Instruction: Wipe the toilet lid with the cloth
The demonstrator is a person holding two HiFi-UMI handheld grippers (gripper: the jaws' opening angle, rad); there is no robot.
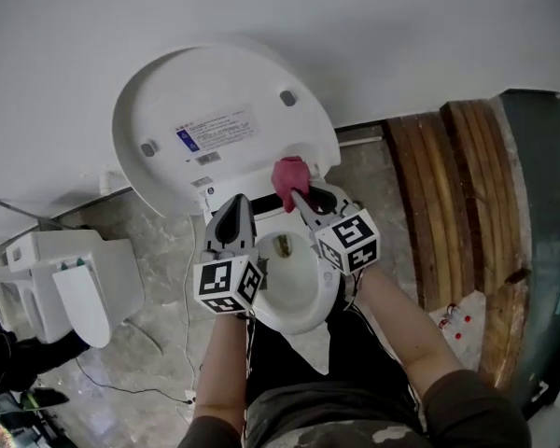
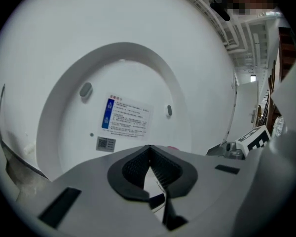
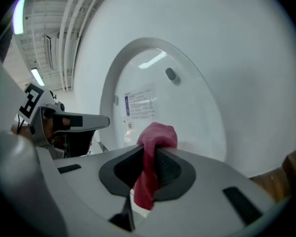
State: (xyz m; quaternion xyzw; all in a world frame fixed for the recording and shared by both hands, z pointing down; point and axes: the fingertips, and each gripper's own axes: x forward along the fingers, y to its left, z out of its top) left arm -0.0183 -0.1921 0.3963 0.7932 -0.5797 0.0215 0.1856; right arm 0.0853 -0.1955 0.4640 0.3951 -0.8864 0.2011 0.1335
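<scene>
The left gripper [image 1: 235, 203] is held with its jaws pressed together, nothing between them. Just to its right, the right gripper [image 1: 301, 196] is clamped on a pink cloth [image 1: 287, 175]. Both forearms [image 1: 222, 362] are stretched forward.

From above, my head camera looks steeply down on the raised white plastic toilet lid [image 1: 189, 91]; both gripper cameras face its labelled underside close up.

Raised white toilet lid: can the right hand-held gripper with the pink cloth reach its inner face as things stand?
Probably yes. The right hand-held gripper, shut on the pink cloth, points at the raised white toilet lid with nothing between them. The shut left hand-held gripper sits beside it, clear of the path.
</scene>
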